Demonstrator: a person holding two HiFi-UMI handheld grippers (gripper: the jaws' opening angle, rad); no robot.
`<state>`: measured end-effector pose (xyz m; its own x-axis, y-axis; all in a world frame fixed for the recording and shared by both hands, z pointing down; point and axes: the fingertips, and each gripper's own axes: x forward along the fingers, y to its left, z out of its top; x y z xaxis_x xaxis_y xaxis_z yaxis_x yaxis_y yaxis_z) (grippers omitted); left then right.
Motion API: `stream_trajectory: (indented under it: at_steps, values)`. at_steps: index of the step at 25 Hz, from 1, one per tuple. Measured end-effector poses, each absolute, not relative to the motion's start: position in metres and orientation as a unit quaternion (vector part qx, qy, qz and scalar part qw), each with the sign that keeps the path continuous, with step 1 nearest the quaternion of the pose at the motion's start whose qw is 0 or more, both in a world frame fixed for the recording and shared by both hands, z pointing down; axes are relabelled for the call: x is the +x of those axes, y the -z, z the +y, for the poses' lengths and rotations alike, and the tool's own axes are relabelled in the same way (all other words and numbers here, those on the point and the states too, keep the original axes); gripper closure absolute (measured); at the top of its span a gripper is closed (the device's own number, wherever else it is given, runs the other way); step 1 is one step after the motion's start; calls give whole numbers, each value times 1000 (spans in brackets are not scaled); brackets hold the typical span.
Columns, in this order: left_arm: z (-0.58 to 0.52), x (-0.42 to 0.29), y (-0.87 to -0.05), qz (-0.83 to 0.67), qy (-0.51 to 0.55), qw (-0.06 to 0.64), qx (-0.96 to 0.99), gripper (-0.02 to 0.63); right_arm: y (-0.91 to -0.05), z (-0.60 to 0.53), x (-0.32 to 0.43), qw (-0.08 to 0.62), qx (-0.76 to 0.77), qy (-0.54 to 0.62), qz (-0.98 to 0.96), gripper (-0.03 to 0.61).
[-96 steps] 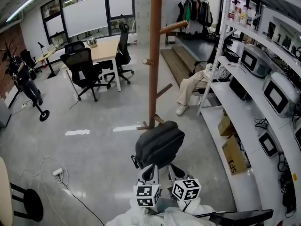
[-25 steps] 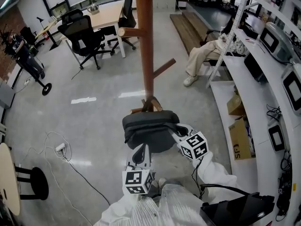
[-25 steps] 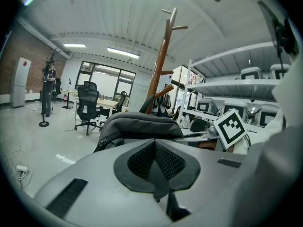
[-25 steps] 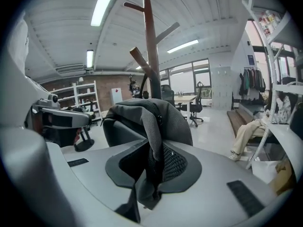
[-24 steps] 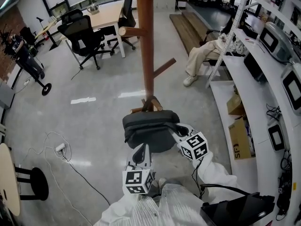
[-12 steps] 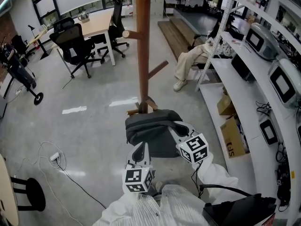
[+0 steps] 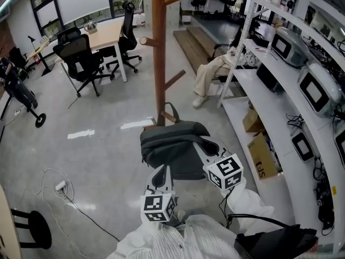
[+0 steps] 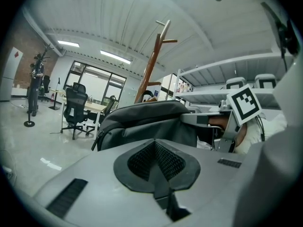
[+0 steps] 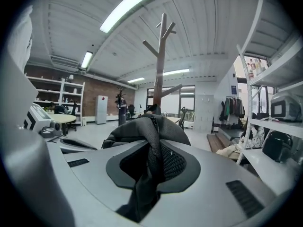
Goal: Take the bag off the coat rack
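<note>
One dark bag (image 7: 175, 147) beside the coat rack (image 7: 158, 47), over grey office floor (image 7: 97, 161). Gripper views alone show the right claw (image 9: 154, 152) clenching bag fabric, the left claw (image 8: 155, 150) closed, empty.

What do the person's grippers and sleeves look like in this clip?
The left gripper and right gripper have light grey bodies with dark ribbed pads. Each carries a white cube with black square markers. The sleeves are white; a thin black cable trails by the right one.

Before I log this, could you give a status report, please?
Right claw shut on bag; left claw shut, empty. Bag off coat rack. Nothing blocking.
</note>
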<state>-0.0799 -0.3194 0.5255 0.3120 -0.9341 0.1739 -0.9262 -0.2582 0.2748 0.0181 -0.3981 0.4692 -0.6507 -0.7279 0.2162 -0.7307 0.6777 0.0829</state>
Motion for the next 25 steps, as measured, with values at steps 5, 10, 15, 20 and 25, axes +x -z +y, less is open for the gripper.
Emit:
stream_trajectory:
  at_steps: [5, 10, 15, 20, 25]
  values:
    - [-307, -86, -520, -590, 15, 156, 792, 611, -454, -385, 25, 95, 415, -6, -905, 514]
    - [-295, -97, -514, -596, 19, 149, 789, 611, -446, -362, 24, 87, 421, -1, -903, 514]
    - [-281, -99, -512, -591, 28, 148, 793, 612, -453, -342, 23, 97, 423, -4, -901, 514]
    - [-268, -99, -523, -585, 27, 162, 794, 611, -482, -323, 19, 113, 427, -30, -897, 514]
    - [-255, -96, -527, -575, 34, 165, 801, 611, -511, -312, 15, 119, 440, -61, -888, 514]
